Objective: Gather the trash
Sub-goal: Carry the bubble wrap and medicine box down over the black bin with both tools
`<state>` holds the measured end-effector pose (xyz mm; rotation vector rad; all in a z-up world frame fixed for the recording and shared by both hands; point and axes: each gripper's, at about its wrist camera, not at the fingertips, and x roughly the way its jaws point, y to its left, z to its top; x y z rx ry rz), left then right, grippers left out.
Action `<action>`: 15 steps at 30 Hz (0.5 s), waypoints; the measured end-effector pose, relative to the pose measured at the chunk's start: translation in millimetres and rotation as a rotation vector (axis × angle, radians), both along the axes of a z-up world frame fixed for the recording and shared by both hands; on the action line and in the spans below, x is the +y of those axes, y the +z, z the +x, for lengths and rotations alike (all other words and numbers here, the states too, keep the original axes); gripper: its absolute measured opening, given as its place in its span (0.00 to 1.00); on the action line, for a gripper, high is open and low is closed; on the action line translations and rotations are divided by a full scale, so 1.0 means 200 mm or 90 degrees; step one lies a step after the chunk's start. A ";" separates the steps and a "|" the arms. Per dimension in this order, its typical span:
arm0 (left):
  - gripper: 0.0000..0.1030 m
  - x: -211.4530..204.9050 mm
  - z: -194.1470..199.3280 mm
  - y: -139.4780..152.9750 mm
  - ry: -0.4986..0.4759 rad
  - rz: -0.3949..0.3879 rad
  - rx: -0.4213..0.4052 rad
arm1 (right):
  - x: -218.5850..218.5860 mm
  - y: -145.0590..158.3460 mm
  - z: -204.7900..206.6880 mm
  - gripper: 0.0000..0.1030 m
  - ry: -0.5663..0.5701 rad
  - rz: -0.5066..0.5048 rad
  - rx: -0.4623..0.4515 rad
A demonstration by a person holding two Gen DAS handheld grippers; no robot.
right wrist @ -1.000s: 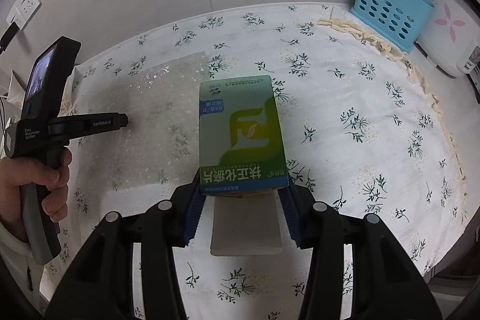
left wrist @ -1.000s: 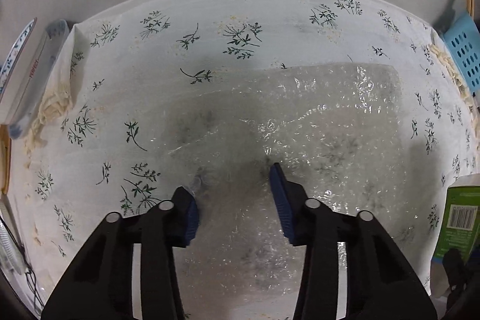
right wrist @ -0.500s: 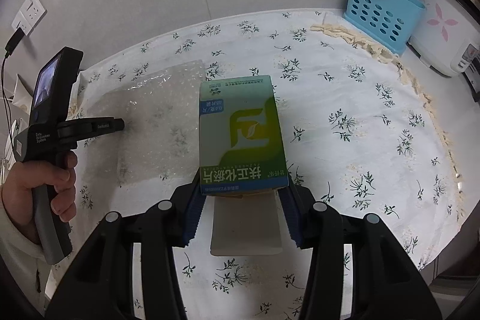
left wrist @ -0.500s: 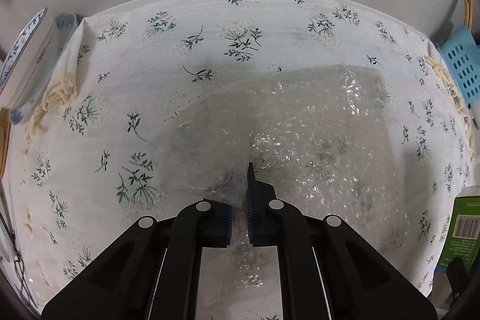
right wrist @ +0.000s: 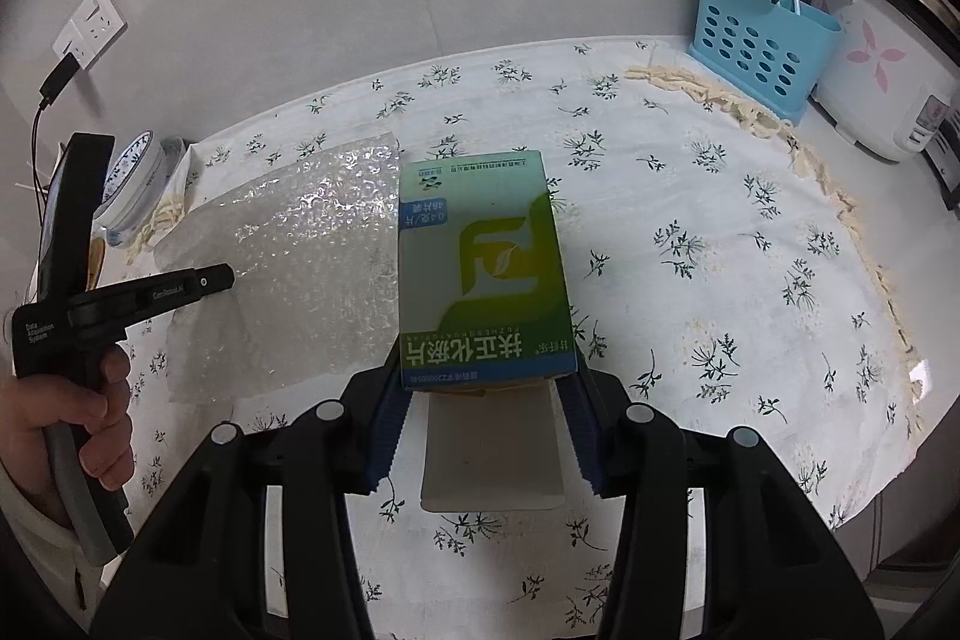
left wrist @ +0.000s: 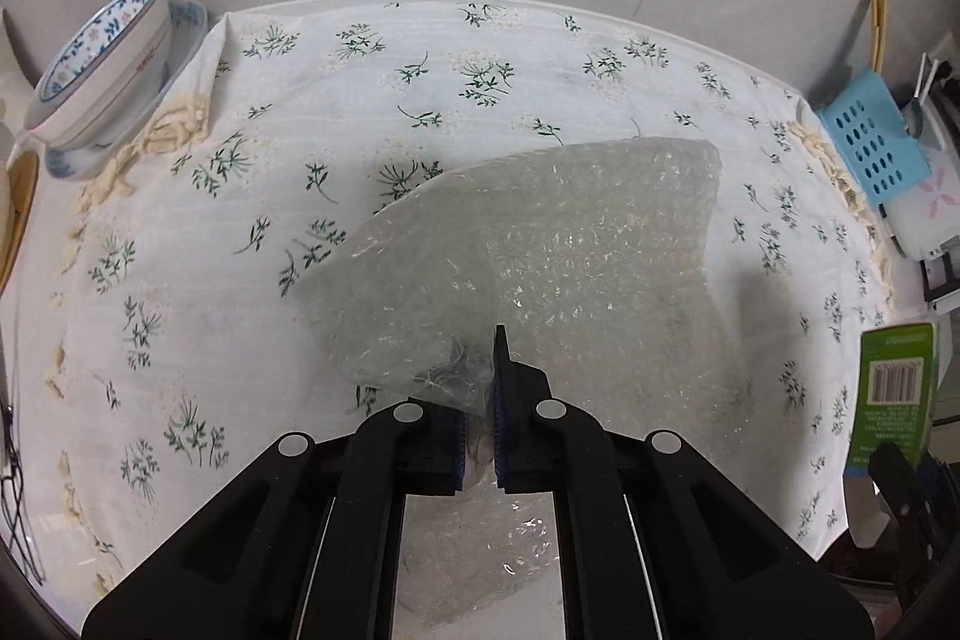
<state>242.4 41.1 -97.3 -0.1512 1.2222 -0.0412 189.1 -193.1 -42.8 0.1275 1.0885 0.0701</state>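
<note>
The left hand-held gripper (left wrist: 479, 421) is pinched nearly together on the near edge of the bubble wrap sheet (left wrist: 576, 244), which lifts off the flowered worktop (left wrist: 180, 232) and spreads toward the frame's upper right. The right hand-held gripper (right wrist: 486, 421) clamps a green box (right wrist: 483, 268) at lower centre, its long axis pointing away up the frame.

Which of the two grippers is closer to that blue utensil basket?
Right. The right gripper, holding the green box, sits nearer the basket; the left gripper is farther away.

Glossy clear bubble wrap (left wrist: 588, 244); printed cloth tablecloth (left wrist: 180, 220); cardboard box (right wrist: 483, 274).
</note>
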 end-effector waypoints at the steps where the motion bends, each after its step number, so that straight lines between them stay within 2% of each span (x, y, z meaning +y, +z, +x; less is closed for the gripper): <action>1: 0.05 0.00 -0.02 0.01 0.000 -0.004 -0.003 | 0.00 0.01 -0.01 0.43 0.001 0.000 -0.002; 15: 0.05 -0.09 -0.33 0.18 -0.003 -0.050 -0.024 | -0.06 0.12 -0.17 0.43 0.028 0.010 -0.032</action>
